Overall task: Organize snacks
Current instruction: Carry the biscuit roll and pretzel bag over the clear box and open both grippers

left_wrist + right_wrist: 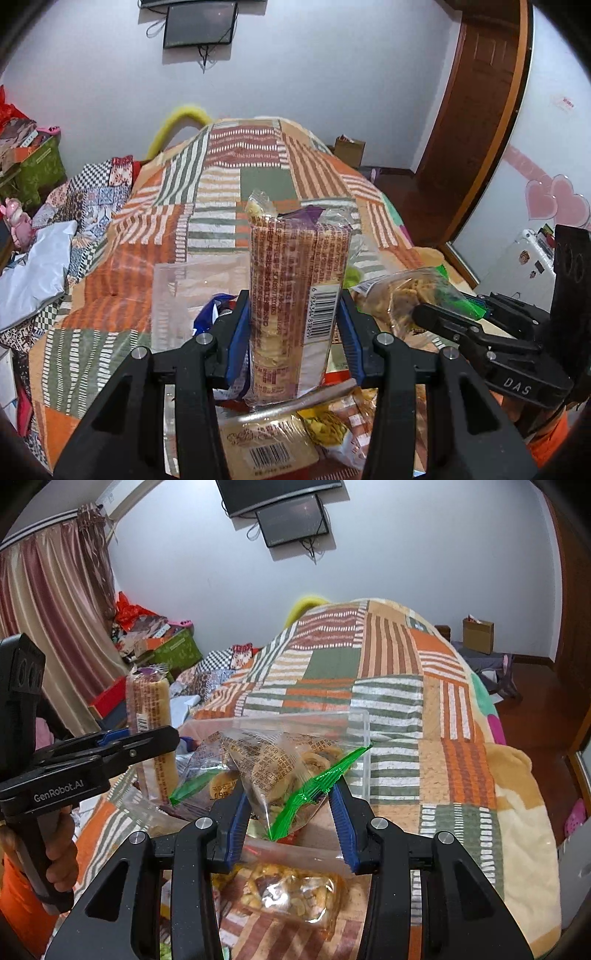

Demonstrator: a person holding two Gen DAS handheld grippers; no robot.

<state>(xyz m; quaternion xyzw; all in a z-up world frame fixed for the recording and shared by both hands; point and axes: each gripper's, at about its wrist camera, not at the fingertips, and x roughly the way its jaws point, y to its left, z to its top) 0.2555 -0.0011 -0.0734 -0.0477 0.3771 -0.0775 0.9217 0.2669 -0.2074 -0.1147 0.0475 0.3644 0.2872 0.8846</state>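
A tall sleeve of round biscuits (295,266) in a brown printed wrapper stands upright between the blue pads of my left gripper (293,295), which is shut on it. My right gripper (291,794) is shut on a clear bag of snacks with a green seal strip (273,768). In the left wrist view that bag (406,295) hangs at the right gripper's tip (419,314). The right wrist view shows the left gripper (166,738) and its biscuit sleeve (147,698) to the left. A clear plastic box (358,738) stands just behind both on the bed.
Loose snack packs lie below the grippers: a barcode pack (266,443), a yellow pack (328,428), a clear bag of mixed snacks (291,890) and a blue packet (214,306). The patchwork blanket (258,166) covers the bed. A hand (59,849) holds the left gripper's handle.
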